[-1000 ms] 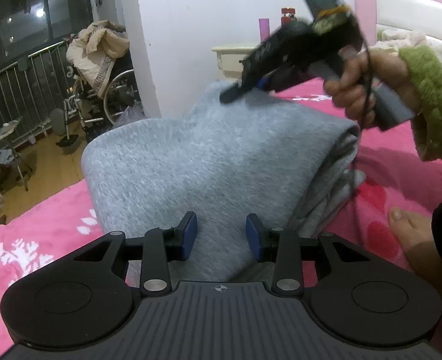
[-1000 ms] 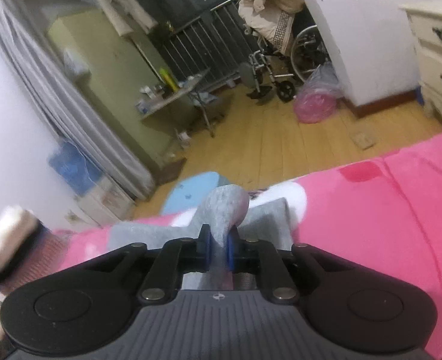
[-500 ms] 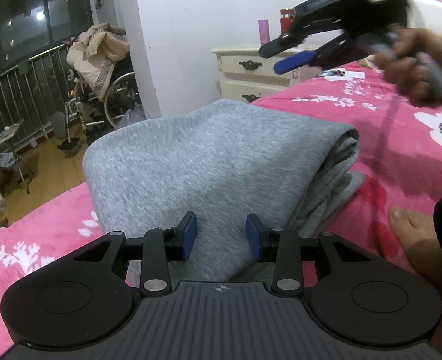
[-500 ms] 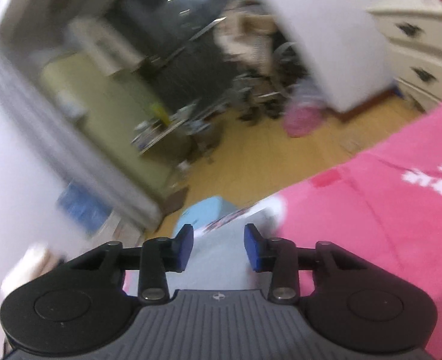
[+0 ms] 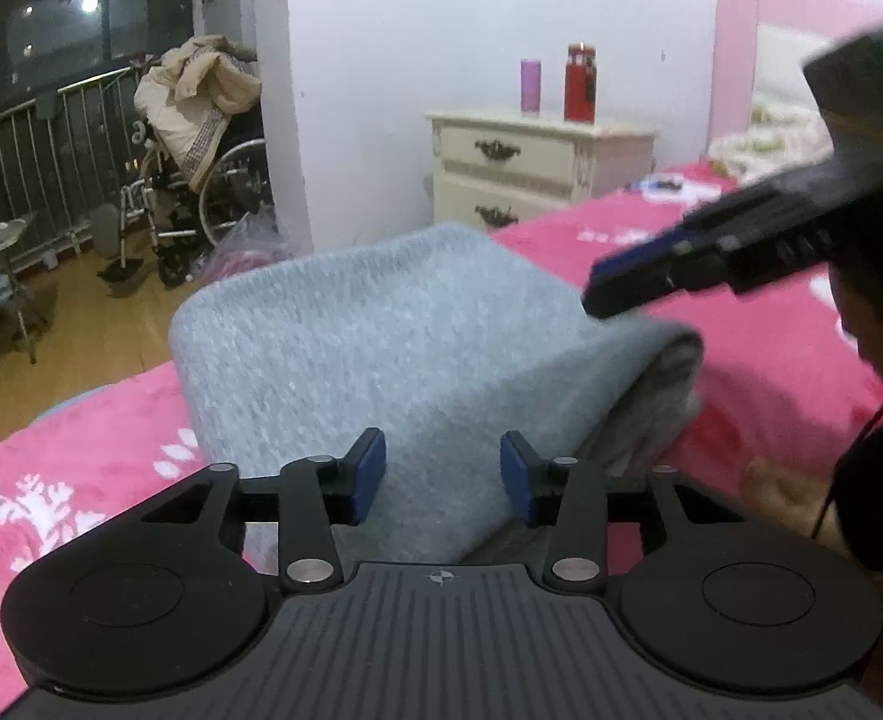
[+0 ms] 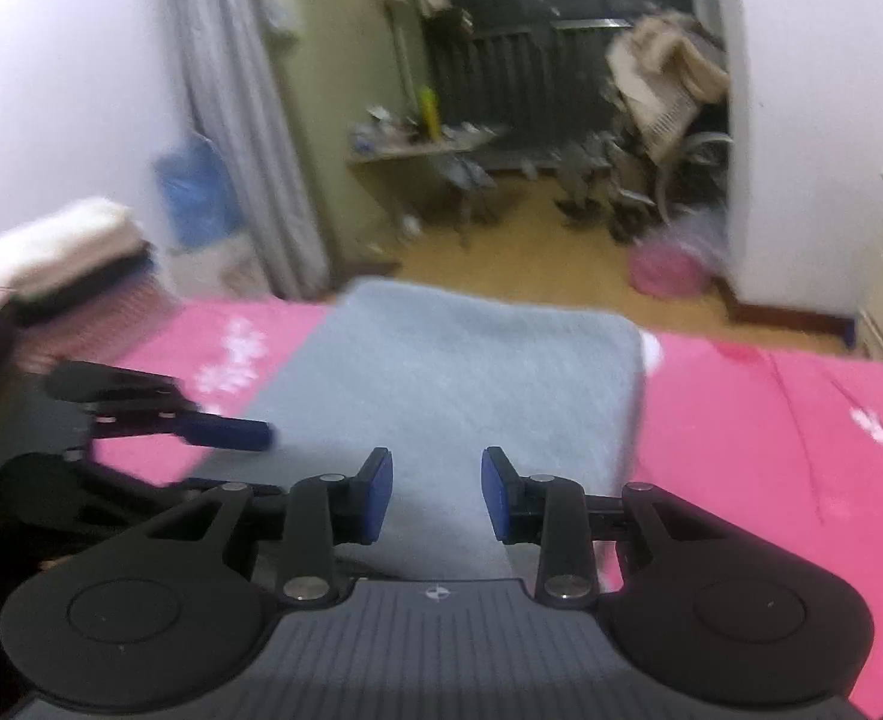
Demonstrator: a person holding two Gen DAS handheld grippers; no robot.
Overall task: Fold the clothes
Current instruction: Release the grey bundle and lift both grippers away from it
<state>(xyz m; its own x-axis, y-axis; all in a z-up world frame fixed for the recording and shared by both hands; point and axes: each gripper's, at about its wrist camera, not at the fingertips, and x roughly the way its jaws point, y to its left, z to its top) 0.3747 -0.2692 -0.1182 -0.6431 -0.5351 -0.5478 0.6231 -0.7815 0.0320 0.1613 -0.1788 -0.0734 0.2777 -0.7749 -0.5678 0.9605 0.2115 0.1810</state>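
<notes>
Both tongs (image 5: 441,477) (image 6: 437,495) open, grey garment (image 5: 417,354) folded

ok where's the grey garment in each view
Left wrist: grey garment fills the centre, folded on the pink bed, just beyond the open left claw.
Right wrist: it lies centre, ahead of the open right claw.
Shared landmark: the wheelchair.
</notes>
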